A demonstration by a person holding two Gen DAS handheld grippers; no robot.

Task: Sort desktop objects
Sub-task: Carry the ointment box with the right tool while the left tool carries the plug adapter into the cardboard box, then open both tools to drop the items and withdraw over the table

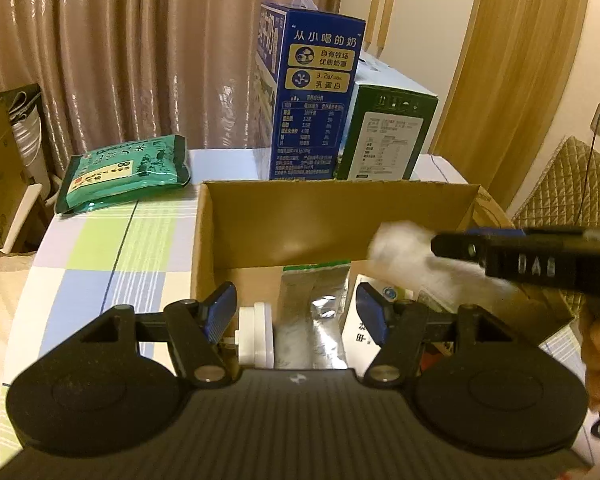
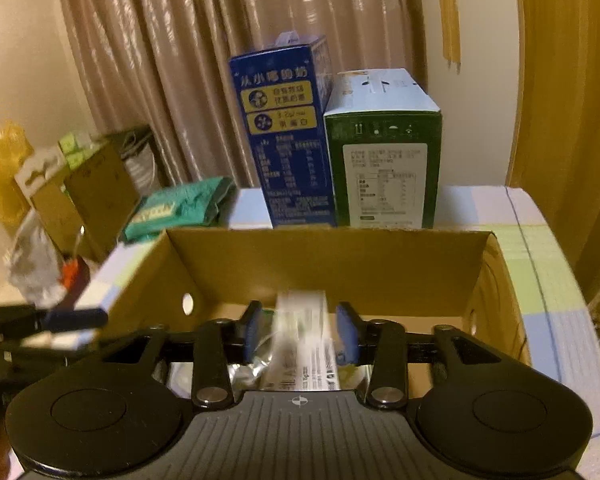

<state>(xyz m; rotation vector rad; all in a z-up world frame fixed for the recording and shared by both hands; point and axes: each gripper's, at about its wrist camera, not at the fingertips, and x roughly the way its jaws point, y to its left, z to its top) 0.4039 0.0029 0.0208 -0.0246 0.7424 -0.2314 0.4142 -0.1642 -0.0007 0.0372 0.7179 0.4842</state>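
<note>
Both tongs hang over the cardboard box [image 2: 340,264] — left gripper [image 1: 296,312] spread and empty, right gripper [image 2: 300,332] parted, seemingly dropping a blurred white packet [image 2: 304,344] inside.

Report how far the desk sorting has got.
Done: a silver pouch, a white jar and a white carton lie in the cardboard box. In hand: a blurred white packet between the right gripper pads, seemingly dropping. Left: the green bag on the table; left gripper open.
</note>
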